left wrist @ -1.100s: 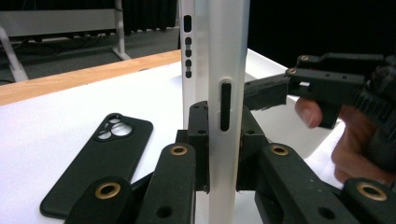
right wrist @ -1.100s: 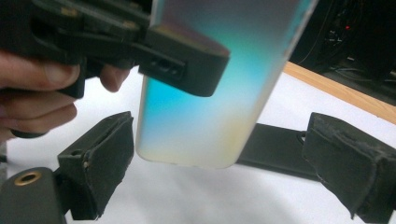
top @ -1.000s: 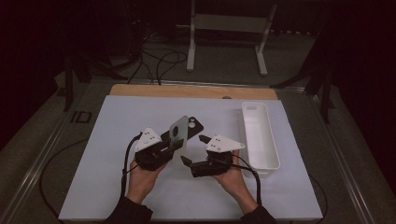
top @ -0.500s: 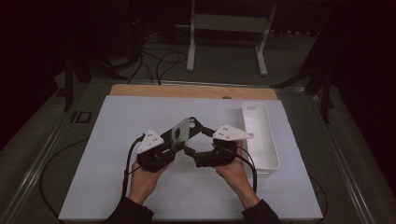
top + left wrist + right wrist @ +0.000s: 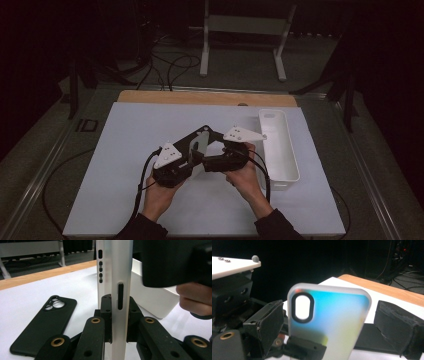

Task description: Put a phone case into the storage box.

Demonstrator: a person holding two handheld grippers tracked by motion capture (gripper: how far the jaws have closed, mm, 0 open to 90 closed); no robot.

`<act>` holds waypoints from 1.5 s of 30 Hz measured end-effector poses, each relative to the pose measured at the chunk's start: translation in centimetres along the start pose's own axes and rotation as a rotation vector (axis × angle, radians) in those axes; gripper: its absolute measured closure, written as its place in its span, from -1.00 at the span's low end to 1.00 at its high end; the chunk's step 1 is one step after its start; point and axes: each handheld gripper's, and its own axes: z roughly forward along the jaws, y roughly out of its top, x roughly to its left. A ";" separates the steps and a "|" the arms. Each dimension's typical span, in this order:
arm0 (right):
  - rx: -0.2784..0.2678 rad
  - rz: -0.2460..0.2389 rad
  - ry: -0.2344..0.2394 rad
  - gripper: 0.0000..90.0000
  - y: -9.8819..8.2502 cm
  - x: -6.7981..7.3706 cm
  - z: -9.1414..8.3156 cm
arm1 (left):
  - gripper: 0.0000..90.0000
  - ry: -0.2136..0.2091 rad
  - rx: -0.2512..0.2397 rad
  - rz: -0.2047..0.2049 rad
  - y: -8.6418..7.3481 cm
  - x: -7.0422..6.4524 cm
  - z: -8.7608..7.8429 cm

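two cases in play. far left in the left gripper view, a black phone case (image 5: pixel 43 322) lies flat on the white table (image 5: pixel 125 150), camera cutout up, well apart from the work. left gripper (image 5: pixel 117 315) pinches the frosted phone case (image 5: pixel 116 277) on its edges, pads pressed to both sides; the case stands upright, long axis rising away from the jaws, side-button slots facing the camera. in the high view the left gripper (image 5: pixel 192 152) and right gripper (image 5: pixel 215 150) meet nose to nose mid-table, held above it. right gripper view: the frosted phone case (image 5: pixel 327 320) stands broadside between the right jaws, which stand spread, one pad either side, neither touching it. right hand (image 5: pixel 245 175) is the nearer free one. judgement: closing on the case's flat faces is the coming move; the left jaws crowd the lower end. white tray (image 5: pixel 280 150) sits just right, apart.
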 end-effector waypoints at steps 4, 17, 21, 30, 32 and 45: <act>0.004 0.012 -0.007 -0.70 0.0 -0.1 0.3 | 0.80 -0.007 -0.002 0.004 0.0 -0.3 0.2; 0.022 0.031 -0.017 -0.69 -0.3 0.0 0.6 | 0.81 0.000 -0.013 0.000 -0.2 -0.6 0.4; 0.028 0.037 -0.019 -0.70 -0.3 0.0 0.7 | 0.81 0.002 -0.017 -0.001 -0.3 -0.6 0.4; 0.036 0.098 0.014 -0.73 -0.7 -0.4 0.7 | 0.81 0.007 -0.036 -0.004 -0.2 -0.6 0.2; 0.042 0.103 0.020 -0.73 -0.9 -0.4 0.8 | 0.81 0.006 -0.034 -0.001 -0.2 -0.7 0.3; 0.025 0.085 -0.009 -0.63 -0.7 -0.2 0.6 | 0.80 -0.005 -0.025 -0.003 -0.3 -0.7 0.5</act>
